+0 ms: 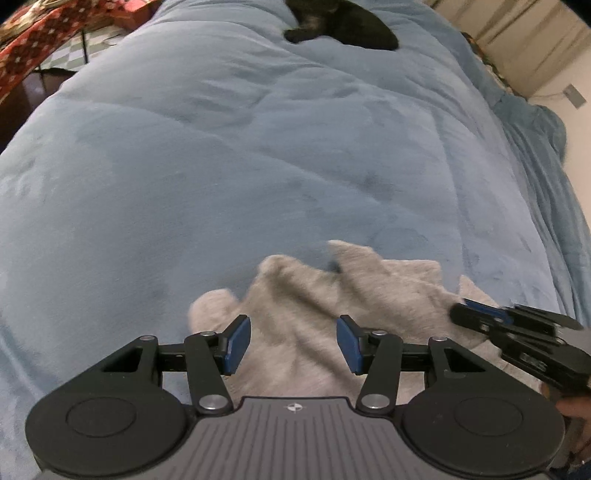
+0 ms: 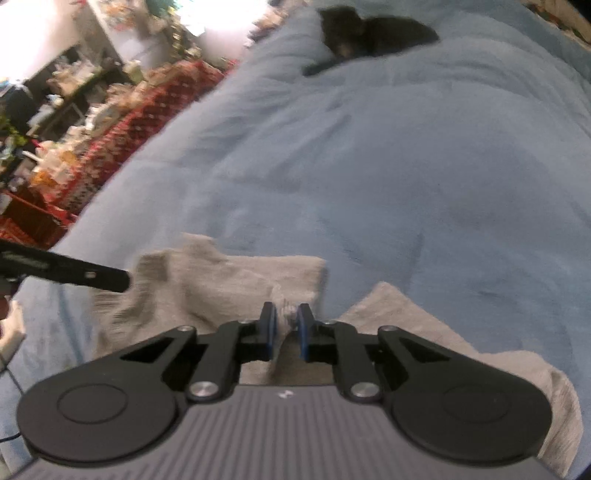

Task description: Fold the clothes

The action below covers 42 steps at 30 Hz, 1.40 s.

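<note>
A grey garment [image 1: 314,295] lies crumpled on a blue bedspread [image 1: 258,147], close in front of both grippers. My left gripper [image 1: 293,345] is open, its blue pads spread wide just above the grey cloth, holding nothing. My right gripper [image 2: 286,330] is shut on a fold of the grey garment [image 2: 236,280], with cloth pinched between the pads. The right gripper also shows in the left wrist view [image 1: 480,314] at the garment's right edge. The left gripper's finger shows in the right wrist view [image 2: 74,273] at the garment's left.
A black cat [image 1: 343,22] lies at the far end of the bed; it also shows in the right wrist view [image 2: 369,33]. A red patterned cloth [image 2: 110,140] and cluttered furniture stand left of the bed. Curtains [image 1: 535,37] hang at the right.
</note>
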Each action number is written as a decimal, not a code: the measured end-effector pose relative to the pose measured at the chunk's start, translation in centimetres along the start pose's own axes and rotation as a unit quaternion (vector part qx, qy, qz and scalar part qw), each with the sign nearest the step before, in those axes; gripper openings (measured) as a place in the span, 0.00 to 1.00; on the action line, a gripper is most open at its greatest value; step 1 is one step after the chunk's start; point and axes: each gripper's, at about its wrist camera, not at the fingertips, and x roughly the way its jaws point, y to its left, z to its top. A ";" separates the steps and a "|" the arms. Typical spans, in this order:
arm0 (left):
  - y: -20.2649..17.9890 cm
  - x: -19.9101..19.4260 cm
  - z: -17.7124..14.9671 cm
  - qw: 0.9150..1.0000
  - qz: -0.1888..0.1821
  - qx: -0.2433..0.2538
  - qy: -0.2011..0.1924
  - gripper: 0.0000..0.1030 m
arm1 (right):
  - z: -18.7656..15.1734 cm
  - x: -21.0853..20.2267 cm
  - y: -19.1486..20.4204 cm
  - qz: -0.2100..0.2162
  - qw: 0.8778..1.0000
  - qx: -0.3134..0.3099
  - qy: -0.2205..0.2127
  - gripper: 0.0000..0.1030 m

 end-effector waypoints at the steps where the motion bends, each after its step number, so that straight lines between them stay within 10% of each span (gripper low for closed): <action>1: 0.3 -0.3 -0.1 1.000 0.002 -0.004 -0.001 0.49 | -0.2 -0.6 0.9 0.010 1.000 -0.007 -0.003 0.13; 12: -0.1 -0.6 -0.2 1.000 -0.025 -0.011 -0.006 0.49 | -4.5 0.7 7.4 0.080 0.991 -0.070 0.085 0.19; 33: -1.1 3.7 -2.4 0.998 -0.001 0.049 0.032 0.20 | -2.8 1.1 3.2 0.050 0.997 0.023 0.044 0.26; 36: -1.3 1.5 -1.3 0.999 -0.011 0.052 0.005 0.20 | -3.5 2.2 3.6 0.042 0.997 0.009 0.061 0.12; 42: -5.5 0.6 0.9 0.987 0.000 0.161 -0.027 0.26 | -4.5 2.1 4.7 0.031 0.997 -0.009 0.064 0.08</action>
